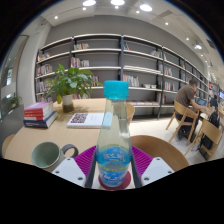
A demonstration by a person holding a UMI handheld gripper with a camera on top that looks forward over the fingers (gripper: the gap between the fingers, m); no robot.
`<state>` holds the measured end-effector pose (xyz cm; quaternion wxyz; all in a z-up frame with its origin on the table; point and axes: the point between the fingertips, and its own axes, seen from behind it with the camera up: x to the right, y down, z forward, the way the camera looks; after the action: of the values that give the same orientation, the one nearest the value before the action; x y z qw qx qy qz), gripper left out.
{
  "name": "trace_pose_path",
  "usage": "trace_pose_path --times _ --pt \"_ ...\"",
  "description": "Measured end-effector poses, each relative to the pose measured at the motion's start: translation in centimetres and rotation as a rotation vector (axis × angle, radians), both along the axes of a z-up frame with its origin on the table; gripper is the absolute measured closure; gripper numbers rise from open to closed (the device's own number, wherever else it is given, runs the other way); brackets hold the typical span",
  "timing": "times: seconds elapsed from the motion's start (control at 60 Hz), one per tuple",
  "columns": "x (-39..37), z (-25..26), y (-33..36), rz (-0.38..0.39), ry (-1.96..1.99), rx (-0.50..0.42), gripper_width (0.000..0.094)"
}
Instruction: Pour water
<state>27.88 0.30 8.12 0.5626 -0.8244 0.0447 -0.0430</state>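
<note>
A clear water bottle with a light blue cap and a blue label stands upright between my fingers. My gripper is shut on its lower body, with a magenta pad pressing on each side. A green mug sits on the wooden table, to the left of the fingers and close to them. The bottle's base is partly hidden low between the fingers, so I cannot tell if it rests on the table.
Beyond the bottle lie an open book, a stack of books and a potted plant. Bookshelves line the back wall. A person sits at a desk to the right, beside chairs.
</note>
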Motion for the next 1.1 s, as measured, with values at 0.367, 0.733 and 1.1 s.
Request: trace_pose_path --times 0.367,0.733,1.1 --pt "-3.1 -5.5 -10.8 -0.030 -0.039 -0.278 0.0136" --pt "-19.2 2.1 -20.1 0.085 0.045 -0.255 0.0123" --pt "-26.2 12.8 -23.7 0.133 0.040 -0.101 0.0126"
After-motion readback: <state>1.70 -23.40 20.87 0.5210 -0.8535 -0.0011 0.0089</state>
